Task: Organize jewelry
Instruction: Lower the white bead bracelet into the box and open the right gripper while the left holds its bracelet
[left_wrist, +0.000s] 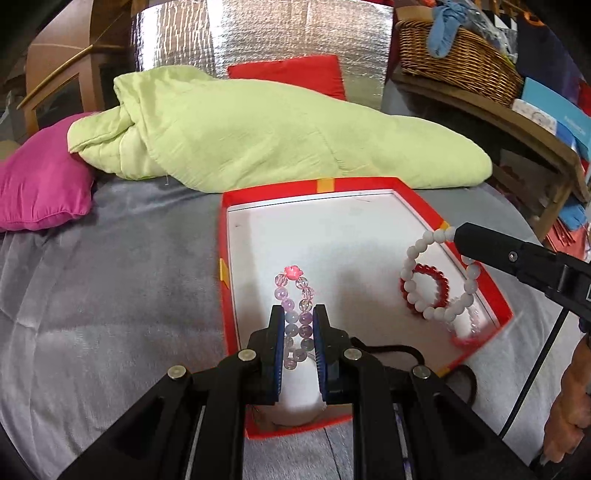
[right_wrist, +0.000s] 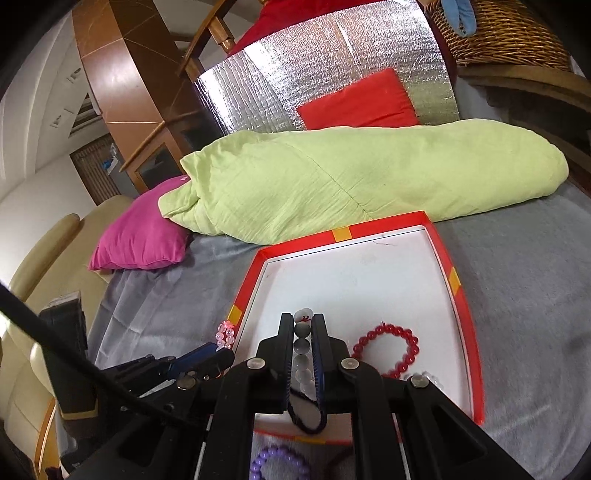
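A red tray (left_wrist: 222, 258) with a white floor lies on the grey bed. My left gripper (left_wrist: 298, 314) is shut on a pink and purple clear-bead bracelet (left_wrist: 293, 275) with a pink flower charm, held over the tray's near left part. My right gripper (left_wrist: 458, 236) comes in from the right, shut on a white bead bracelet (left_wrist: 415, 254) that hangs above a red bead bracelet (left_wrist: 424, 291) lying in the tray. In the right wrist view, white beads (right_wrist: 301, 349) sit between the fingers of the right gripper (right_wrist: 302, 321), beside the red bracelet (right_wrist: 386, 350); the left gripper (right_wrist: 218, 356) is at the tray's left rim (right_wrist: 236, 314).
A pale pink bracelet (left_wrist: 465, 332) lies in the tray's right corner. A purple bracelet (right_wrist: 280, 461) rests on the bed before the tray. A green blanket (left_wrist: 277, 133), pink pillow (left_wrist: 40, 184) and red cushion (left_wrist: 288, 74) lie behind. A wicker basket (left_wrist: 461, 55) stands on a shelf at right.
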